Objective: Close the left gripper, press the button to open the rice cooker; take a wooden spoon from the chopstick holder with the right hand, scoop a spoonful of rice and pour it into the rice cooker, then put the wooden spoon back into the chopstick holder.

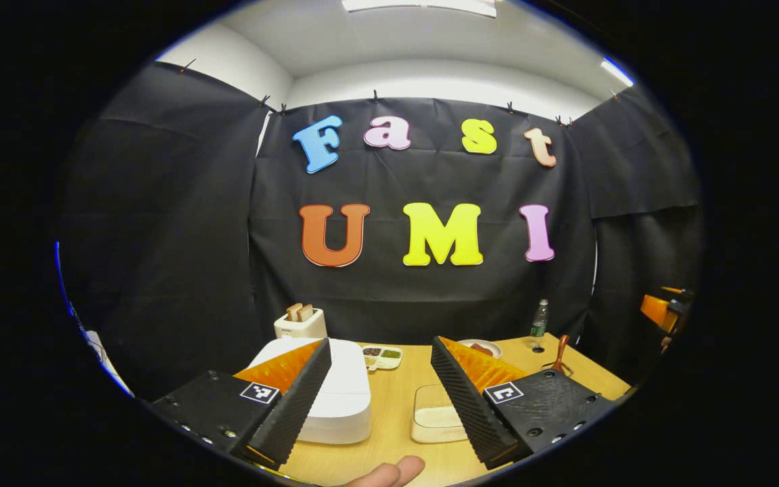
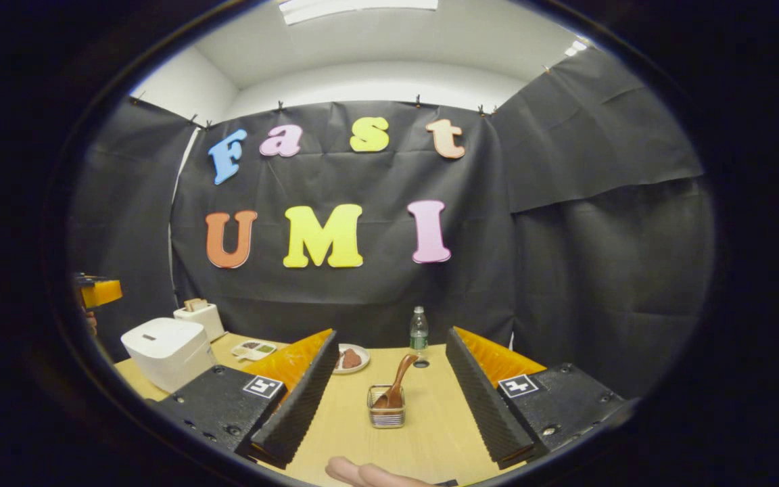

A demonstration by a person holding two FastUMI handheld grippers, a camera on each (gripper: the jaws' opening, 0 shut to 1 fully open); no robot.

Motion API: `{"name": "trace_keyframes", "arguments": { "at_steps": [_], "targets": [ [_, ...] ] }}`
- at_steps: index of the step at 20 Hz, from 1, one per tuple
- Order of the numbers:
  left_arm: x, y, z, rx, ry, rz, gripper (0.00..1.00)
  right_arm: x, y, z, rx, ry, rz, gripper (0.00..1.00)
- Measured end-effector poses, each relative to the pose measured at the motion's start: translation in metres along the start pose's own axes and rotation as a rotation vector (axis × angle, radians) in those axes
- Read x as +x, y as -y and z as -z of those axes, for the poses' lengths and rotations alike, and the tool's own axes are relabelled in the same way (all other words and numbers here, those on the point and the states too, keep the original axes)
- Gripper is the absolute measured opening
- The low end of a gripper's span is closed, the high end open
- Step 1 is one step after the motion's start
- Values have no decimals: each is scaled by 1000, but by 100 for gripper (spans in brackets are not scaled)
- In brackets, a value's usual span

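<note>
Rice cooker, white with its lid down, sits at the table's left edge, just ahead of the left gripper, whose fingers stand wide apart and hold nothing; one clear rice container lies beside it; the right gripper is likewise spread and empty, with bare wood between it and the one chopstick holder, where a single wooden spoon leans; farther back stand one toaster, one bottle, two dishes.
</note>
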State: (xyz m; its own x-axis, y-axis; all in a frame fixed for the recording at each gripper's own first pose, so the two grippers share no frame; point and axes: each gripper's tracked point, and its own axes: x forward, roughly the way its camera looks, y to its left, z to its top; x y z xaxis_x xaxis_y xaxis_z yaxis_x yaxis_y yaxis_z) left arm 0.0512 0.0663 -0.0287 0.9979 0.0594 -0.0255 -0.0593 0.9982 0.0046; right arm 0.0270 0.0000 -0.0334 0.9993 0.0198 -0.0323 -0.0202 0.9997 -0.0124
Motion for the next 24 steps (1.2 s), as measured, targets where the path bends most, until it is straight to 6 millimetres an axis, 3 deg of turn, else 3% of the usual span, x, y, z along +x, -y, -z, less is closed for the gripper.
{"name": "trace_keyframes", "arguments": {
  "at_steps": [2, 4, 9, 12, 14, 16, 17, 18, 24],
  "targets": [
    [9, -3, 1, 5, -2, 8, 94, 5, 3, 5, 1, 1, -3, 100],
    [17, -8, 8, -9, -27, 22, 84, 8, 6, 9, 1, -1, -2, 100],
    [35, -31, 41, -4, -171, -10, 47, 11, 8, 14, 8, -4, -9, 100],
    [54, -60, 52, 17, -222, -80, 45, 13, 15, 18, -3, -1, 2, 100],
    [58, -66, 66, -16, -271, -81, 4, 13, 18, 20, -4, 0, 8, 100],
    [68, -79, 74, -3, -307, -108, 0, 13, 20, 23, -3, -7, 11, 100],
    [64, -89, 75, -13, -349, -110, 0, 14, 22, 25, -1, -12, 13, 100],
    [77, -90, 87, -11, -362, -127, 0, 16, 23, 26, 1, -14, 14, 100],
    [98, -118, 130, -60, -520, -181, 0, 19, 25, 34, 8, -30, 16, 100]
  ]
}}
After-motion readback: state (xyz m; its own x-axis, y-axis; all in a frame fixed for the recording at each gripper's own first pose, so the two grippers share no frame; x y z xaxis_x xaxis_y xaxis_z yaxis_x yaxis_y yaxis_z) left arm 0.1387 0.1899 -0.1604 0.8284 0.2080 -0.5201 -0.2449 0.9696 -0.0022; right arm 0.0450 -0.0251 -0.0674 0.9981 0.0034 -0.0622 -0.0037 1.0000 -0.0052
